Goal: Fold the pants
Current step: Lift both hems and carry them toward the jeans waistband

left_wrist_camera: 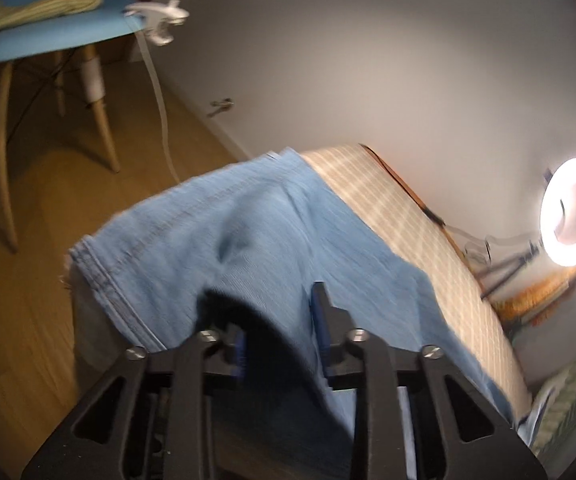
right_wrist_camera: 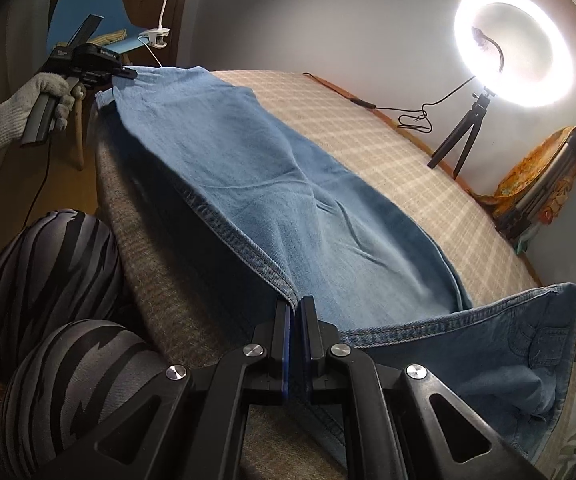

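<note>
We pinch the pants (right_wrist_camera: 288,184) tight with our right gripper (right_wrist_camera: 295,312) at the bed's (right_wrist_camera: 368,128) near edge; our left gripper (left_wrist_camera: 284,332) is open around cloth.

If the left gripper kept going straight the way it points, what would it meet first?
Probably the blue jeans: the left gripper points along the fabric bunched between its open jaws. Depth is unclear in this blurred view.

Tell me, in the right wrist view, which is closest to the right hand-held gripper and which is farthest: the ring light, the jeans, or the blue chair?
1. Jeans: pinched in the right hand-held gripper, touching it.
2. Ring light: across the bed, on the right by the wall.
3. Blue chair: far left corner, past the bed's end.
</note>
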